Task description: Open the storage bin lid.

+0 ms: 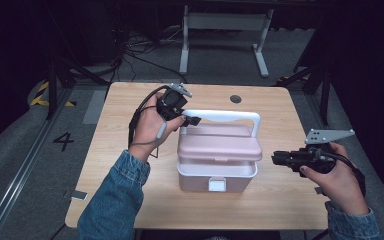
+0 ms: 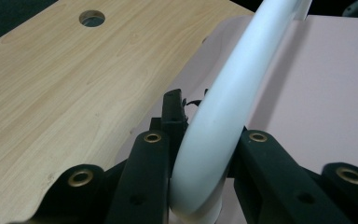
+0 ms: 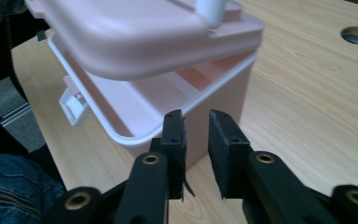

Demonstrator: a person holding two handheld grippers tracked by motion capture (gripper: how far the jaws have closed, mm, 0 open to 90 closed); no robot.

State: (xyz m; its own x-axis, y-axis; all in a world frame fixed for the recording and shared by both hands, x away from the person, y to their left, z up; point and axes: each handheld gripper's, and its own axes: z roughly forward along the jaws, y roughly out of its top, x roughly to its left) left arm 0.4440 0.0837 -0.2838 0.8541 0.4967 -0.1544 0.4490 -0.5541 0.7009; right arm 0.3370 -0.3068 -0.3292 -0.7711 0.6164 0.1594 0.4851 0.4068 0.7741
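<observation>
A pink box [image 1: 215, 180] with a white front latch [image 1: 217, 185] stands mid-table. Its pink lid [image 1: 220, 145] is raised a little off the base, tilted up at the front. My left gripper [image 1: 190, 120] is shut on the left end of the lid's white handle [image 1: 225, 116]; in the left gripper view the handle [image 2: 228, 93] runs between the jaws of my left gripper [image 2: 209, 126], over the lid [image 2: 317, 84]. My right gripper [image 1: 280, 159] hovers just right of the box, slightly open and holding nothing. The right gripper view has my right gripper [image 3: 196, 126] facing the base [image 3: 214, 107] under the lifted lid [image 3: 135, 32].
The box sits on a light wooden table [image 1: 130, 165] with a round cable hole [image 1: 235, 98] at the back. Bare tabletop lies on both sides of the box. Beyond the table are a white desk frame [image 1: 225, 30] and cables on a grey floor.
</observation>
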